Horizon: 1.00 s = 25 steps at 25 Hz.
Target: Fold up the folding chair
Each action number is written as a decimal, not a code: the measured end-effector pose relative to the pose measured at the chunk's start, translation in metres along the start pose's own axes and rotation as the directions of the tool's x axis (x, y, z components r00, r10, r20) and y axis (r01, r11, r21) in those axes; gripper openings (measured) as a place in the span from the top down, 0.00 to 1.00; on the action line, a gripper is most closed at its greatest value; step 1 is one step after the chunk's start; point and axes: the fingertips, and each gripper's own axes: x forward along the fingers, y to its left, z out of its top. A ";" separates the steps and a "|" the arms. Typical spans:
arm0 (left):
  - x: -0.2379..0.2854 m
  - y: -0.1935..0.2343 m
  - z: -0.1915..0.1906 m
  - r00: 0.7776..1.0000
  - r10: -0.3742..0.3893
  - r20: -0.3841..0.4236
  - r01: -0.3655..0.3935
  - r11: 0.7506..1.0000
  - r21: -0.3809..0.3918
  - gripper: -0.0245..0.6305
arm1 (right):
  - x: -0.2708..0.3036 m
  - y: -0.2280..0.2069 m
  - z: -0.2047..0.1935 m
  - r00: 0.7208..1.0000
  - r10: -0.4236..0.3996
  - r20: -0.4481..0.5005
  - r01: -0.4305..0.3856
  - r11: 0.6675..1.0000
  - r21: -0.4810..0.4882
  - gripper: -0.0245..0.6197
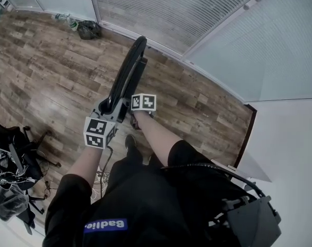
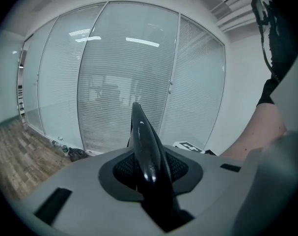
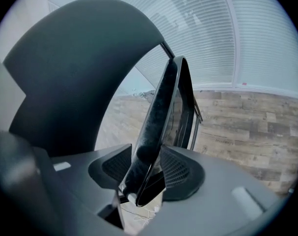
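In the head view the black folding chair (image 1: 128, 72) stands folded flat and thin, its edge rising toward the glass wall. My left gripper (image 1: 109, 108) is shut on the chair's near end from the left. My right gripper (image 1: 132, 106) grips the same end from the right. In the left gripper view a glossy black chair edge (image 2: 145, 146) runs up between the pads of my left gripper (image 2: 149, 173). The right gripper view shows the chair's dark seat edge and frame (image 3: 164, 102) pinched in my right gripper (image 3: 146, 170).
A glass wall with blinds (image 1: 186, 9) runs behind the chair. At its foot lie a dark bag (image 1: 88, 30) and bottles (image 1: 70, 20). Black gear and stands (image 1: 12, 174) crowd the left, with cables (image 1: 101, 177) on the wooden floor (image 1: 37, 76).
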 end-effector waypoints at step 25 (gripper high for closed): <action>-0.001 0.033 -0.012 0.967 0.206 -0.152 -0.178 0.968 0.180 0.83 | -0.322 -0.050 -0.001 0.860 0.203 0.468 -0.123 0.973 -0.196 0.95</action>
